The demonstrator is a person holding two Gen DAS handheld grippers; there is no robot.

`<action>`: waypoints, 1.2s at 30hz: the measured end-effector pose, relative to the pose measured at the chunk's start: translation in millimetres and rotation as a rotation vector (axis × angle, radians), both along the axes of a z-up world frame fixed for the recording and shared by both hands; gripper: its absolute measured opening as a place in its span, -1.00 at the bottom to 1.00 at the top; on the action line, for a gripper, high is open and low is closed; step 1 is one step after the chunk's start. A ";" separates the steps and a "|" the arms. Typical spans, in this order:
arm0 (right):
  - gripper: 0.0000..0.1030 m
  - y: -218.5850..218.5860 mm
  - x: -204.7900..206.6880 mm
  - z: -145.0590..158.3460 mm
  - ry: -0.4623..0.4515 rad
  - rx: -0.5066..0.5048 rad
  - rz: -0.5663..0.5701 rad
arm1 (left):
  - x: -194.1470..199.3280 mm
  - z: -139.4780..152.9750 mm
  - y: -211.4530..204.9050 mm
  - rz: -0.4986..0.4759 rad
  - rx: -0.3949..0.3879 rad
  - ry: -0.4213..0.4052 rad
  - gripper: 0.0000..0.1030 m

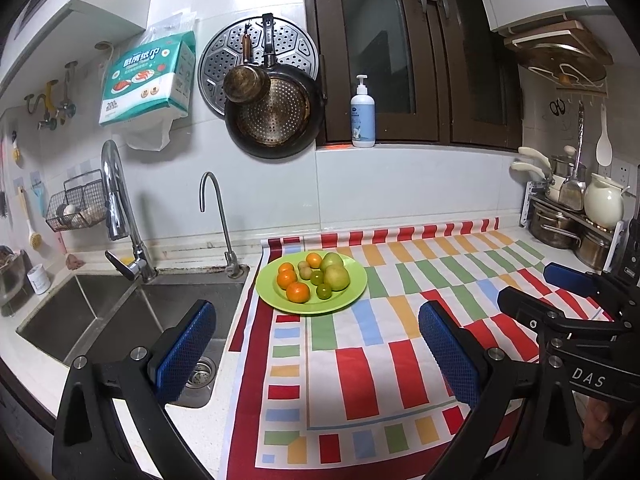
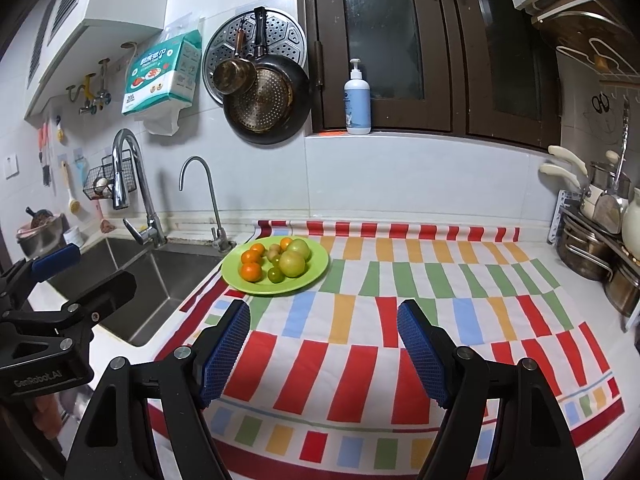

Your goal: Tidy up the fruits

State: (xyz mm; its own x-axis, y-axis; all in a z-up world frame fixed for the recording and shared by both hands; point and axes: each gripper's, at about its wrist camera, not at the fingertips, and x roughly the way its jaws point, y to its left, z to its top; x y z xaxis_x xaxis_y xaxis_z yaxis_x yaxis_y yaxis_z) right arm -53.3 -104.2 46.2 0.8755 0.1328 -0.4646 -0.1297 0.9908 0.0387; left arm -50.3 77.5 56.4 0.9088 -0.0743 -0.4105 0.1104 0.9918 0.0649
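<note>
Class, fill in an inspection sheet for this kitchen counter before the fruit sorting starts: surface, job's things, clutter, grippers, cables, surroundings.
Surface: striped cloth covers the counter.
Job's things: green plate holds four oranges, two large green fruits and smaller fruits.
Clutter: nothing seen on the cloth.
Grippers: left gripper and right gripper open, empty, short of the plate.
Cables: nothing seen.
Surroundings: sink left, pots right, soap bottle on sill.

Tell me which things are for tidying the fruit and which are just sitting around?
For the job: green plate, oranges, big green fruits, small green fruits, left gripper, right gripper.

Just around: sink, hanging pan, soap bottle, pots.
</note>
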 end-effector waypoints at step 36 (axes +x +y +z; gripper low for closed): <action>0.49 -4.5 1.5 -4.6 0.015 -0.006 0.006 | 3.8 0.6 -4.0 -0.027 -0.004 0.005 1.00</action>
